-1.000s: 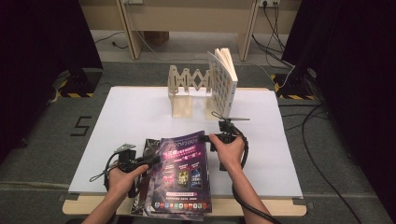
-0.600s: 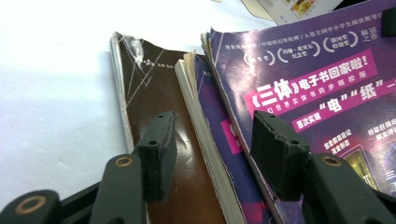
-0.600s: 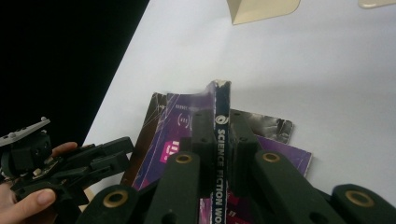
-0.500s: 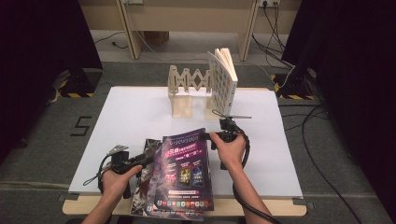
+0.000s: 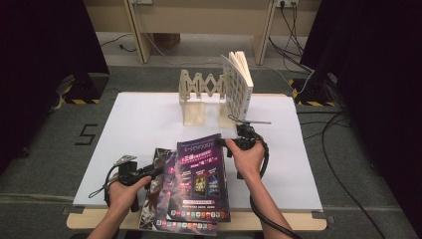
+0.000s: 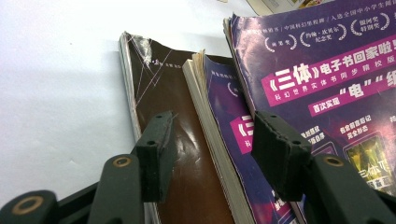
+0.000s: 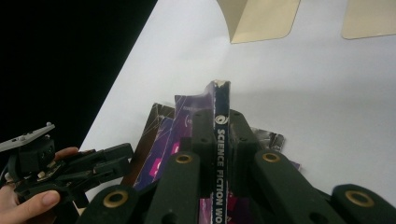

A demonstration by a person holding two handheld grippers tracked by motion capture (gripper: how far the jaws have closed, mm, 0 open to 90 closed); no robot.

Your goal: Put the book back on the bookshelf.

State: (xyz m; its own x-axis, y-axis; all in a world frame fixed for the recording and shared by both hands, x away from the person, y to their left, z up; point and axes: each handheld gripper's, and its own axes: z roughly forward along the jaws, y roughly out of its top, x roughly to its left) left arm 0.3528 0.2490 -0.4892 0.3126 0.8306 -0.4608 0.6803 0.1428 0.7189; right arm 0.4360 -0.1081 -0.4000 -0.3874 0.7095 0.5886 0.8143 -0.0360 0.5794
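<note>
Several magazines lie stacked at the table's front edge. The top purple magazine [image 5: 201, 174] is tilted up at its far right corner, where my right gripper [image 5: 230, 142] is shut on it; in the right gripper view its jaws [image 7: 218, 140] clamp the spine [image 7: 220, 105]. My left gripper [image 5: 152, 171] sits at the stack's left side, open, its jaws having just been opening. In the left gripper view [image 6: 217, 156] the dark brown magazine [image 6: 159, 93] and a second purple one [image 6: 229, 116] lie between the jaws, with neither pad pressing on them.
A wooden folding book rack [image 5: 199, 94] stands at the back of the white table [image 5: 139, 119], with a white book [image 5: 238, 84] upright in its right end. Cables trail from both grippers. Black curtains hang on both sides.
My left gripper has drawn back a little to the left off the stack and its jaws stand wider. The right gripper keeps its hold on the top magazine.
</note>
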